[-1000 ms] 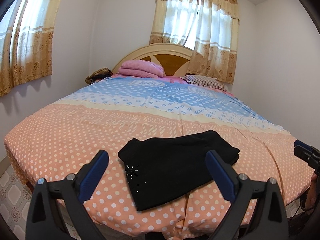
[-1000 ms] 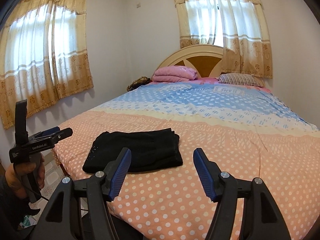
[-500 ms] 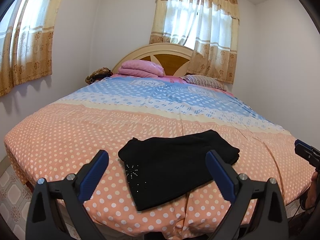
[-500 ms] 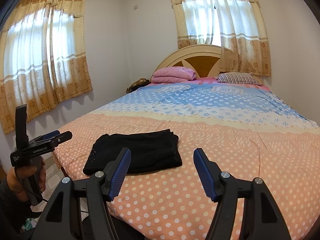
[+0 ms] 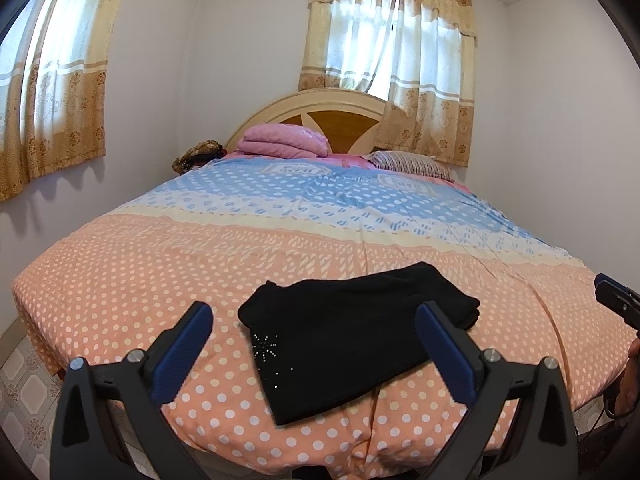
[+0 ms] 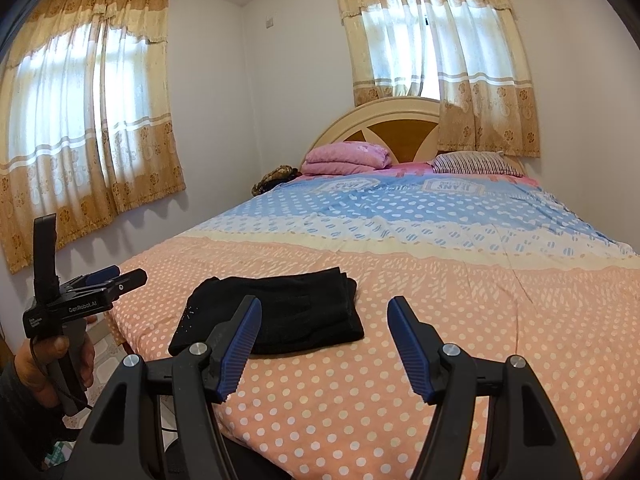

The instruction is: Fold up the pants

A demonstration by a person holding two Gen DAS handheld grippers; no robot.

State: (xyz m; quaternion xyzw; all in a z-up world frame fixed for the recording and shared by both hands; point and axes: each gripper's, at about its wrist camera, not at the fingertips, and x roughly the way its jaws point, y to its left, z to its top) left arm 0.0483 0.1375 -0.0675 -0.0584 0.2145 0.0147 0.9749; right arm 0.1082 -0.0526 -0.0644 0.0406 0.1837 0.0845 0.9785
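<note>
At the foot of the bed, two grippers hover: left gripper [image 5: 314,354] and right gripper [image 6: 324,344], both with jaws spread wide, holding nothing. One pair of black pants [image 5: 352,336], folded into a compact stack, lies on the orange polka-dot bedspread [image 5: 120,272] near the bed's front edge, clear of both grippers. Farther back: one folded pink blanket [image 5: 282,144], one striped pillow [image 5: 412,162], one arched headboard [image 5: 332,110], two curtained windows. Nothing obstructs the pants. Positions match the earlier frames, apart from slight camera drift.

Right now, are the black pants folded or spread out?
Folded: the black pants lie as a compact rectangle on the bed, stacked layers showing at one edge.
</note>
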